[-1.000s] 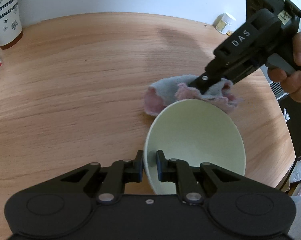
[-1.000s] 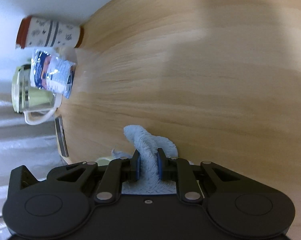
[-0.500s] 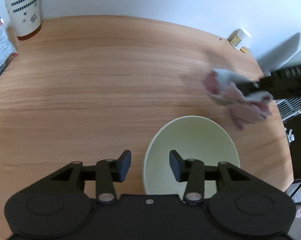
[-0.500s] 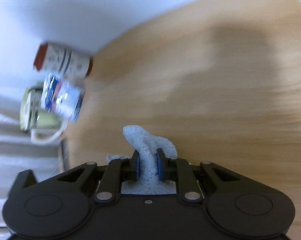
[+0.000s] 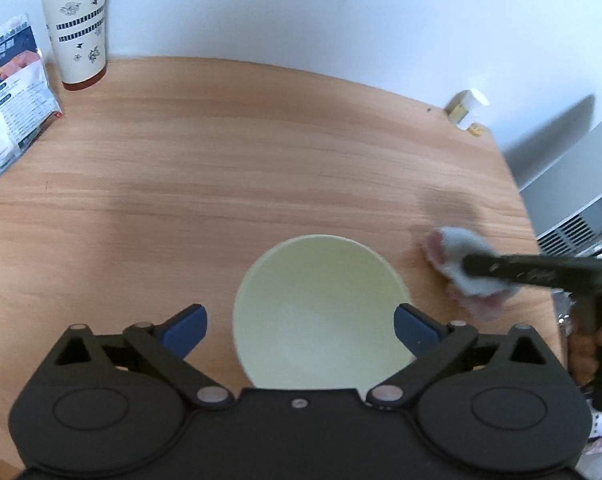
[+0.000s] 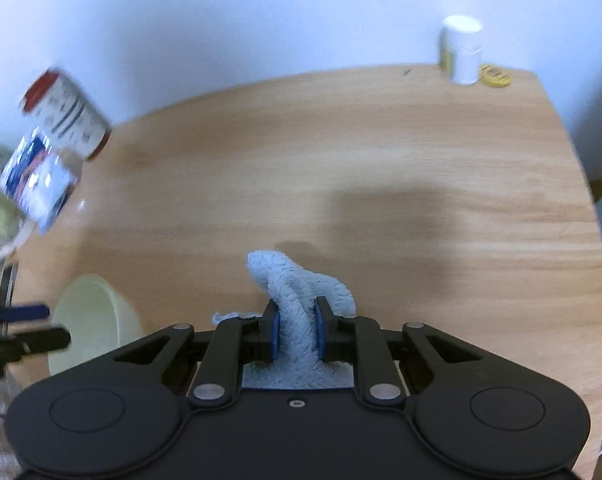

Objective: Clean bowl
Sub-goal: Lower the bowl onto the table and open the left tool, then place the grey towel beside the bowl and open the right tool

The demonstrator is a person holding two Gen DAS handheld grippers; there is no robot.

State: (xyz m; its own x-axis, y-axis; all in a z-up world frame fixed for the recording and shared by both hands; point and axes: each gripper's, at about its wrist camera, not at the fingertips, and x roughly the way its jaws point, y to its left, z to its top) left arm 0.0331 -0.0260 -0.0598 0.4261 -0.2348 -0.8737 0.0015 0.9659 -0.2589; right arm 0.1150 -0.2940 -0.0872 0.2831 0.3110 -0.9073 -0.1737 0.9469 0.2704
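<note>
The pale green round bowl (image 5: pixel 321 312) stands upright on the light wooden worktop (image 5: pixel 241 168), framed by the widely spread jaws of the left hand-held gripper (image 5: pixel 301 322), which holds nothing. A fluffy grey-and-pink terry cloth (image 6: pixel 297 304) is pinched between the closed jaws of the right hand-held gripper (image 6: pixel 295 334), off to the bowl's right. Wiping appears finished or paused — the cloth would next be set down or returned to the bowl. A floral tumbler (image 5: pixel 75 24) and a printed packet (image 5: pixel 11 92) stand against a white wall.
</note>
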